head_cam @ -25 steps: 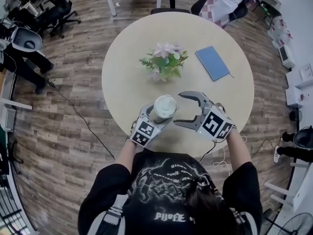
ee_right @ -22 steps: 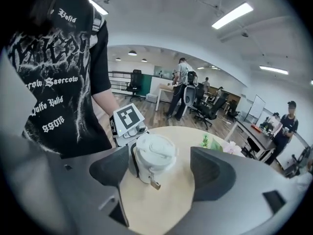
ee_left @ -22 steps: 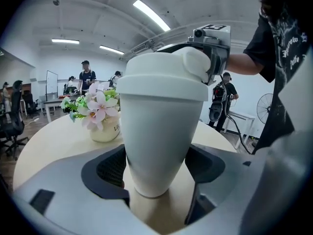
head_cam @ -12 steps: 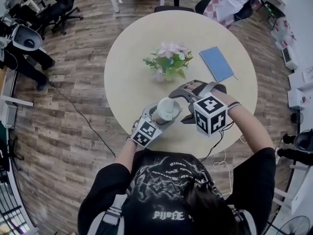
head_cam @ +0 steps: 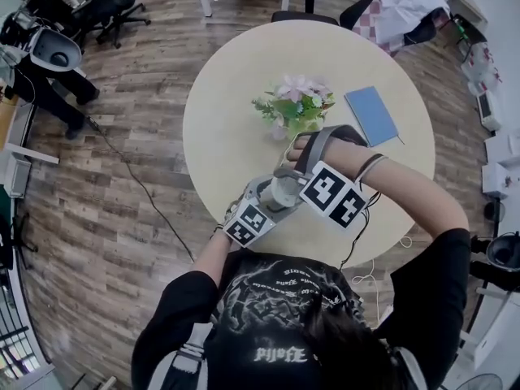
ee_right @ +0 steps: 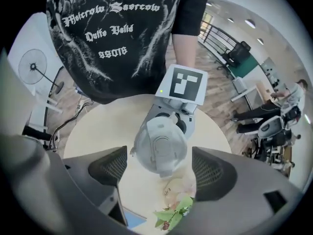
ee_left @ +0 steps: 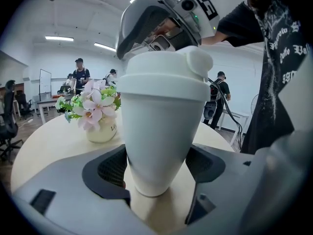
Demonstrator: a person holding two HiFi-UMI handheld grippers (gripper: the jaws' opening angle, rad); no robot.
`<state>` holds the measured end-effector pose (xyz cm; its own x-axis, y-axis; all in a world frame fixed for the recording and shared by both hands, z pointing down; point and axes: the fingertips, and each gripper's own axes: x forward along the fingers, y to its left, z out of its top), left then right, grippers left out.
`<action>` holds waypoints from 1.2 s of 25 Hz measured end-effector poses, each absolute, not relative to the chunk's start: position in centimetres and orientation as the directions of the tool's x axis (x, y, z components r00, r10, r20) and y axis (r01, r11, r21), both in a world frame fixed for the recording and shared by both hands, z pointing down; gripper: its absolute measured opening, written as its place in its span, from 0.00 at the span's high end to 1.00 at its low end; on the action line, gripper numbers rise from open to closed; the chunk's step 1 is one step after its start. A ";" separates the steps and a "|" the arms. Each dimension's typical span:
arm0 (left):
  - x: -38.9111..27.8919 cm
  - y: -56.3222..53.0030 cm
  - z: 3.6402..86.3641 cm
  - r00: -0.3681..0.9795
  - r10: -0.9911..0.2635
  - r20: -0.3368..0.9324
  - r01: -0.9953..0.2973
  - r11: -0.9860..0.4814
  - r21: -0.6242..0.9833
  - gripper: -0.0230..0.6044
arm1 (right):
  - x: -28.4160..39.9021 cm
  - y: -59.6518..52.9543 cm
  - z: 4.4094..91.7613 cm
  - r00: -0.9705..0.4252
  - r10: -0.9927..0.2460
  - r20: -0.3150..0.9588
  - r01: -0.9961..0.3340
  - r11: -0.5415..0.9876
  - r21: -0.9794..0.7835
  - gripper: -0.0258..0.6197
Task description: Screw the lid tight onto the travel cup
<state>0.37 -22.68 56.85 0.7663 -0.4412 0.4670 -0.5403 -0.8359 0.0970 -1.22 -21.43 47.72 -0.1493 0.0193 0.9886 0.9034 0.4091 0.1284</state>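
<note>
A white travel cup [ee_left: 161, 131] with its lid [ee_left: 164, 75] on top stands on the round table [head_cam: 236, 128] near the person's edge. My left gripper [ee_left: 157, 169] is shut on the cup's lower body, a pad against each side. My right gripper [ee_right: 160, 169] hangs over the cup and points straight down. Its jaws have just been opening and stand wide, either side of the lid [ee_right: 160, 148] without touching it. In the head view the right gripper's marker cube [head_cam: 333, 195] covers part of the cup [head_cam: 284, 192].
A small pot of flowers [head_cam: 299, 108] stands just behind the cup, and a blue notebook [head_cam: 371, 115] lies at the back right. Office chairs, desks and people are around the table; cables run over the wooden floor.
My right gripper has swung from the cup's right side to above the lid and rolled to point down. The left gripper and the cup have stayed put.
</note>
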 end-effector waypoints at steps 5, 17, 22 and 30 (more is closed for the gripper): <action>0.2 -22.5 56.7 0.775 -0.429 0.464 -0.526 -0.845 0.096 0.35 | -1.4 -21.0 49.0 -0.106 0.014 0.994 0.938 0.334 0.095 0.34; 0.0 -22.6 57.1 0.763 -0.448 0.466 -0.547 -0.831 0.098 0.35 | -2.2 -20.9 49.1 -0.173 0.088 0.981 0.799 0.594 0.088 0.35; 0.0 -22.6 57.0 0.762 -0.456 0.460 -0.556 -0.825 0.104 0.35 | -2.6 -21.0 48.9 -0.292 0.125 0.948 0.624 0.776 0.090 0.35; -0.1 -22.6 57.2 0.752 -0.479 0.454 -0.578 -0.810 0.103 0.35 | -3.1 -21.4 48.7 -0.478 0.040 0.877 0.268 0.958 0.102 0.35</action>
<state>-0.13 -22.59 57.23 0.7517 -0.4788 0.4536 -0.5777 -0.8098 0.1026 -3.07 -21.42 48.70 -0.4783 0.0401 0.8773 0.2681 0.9579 0.1024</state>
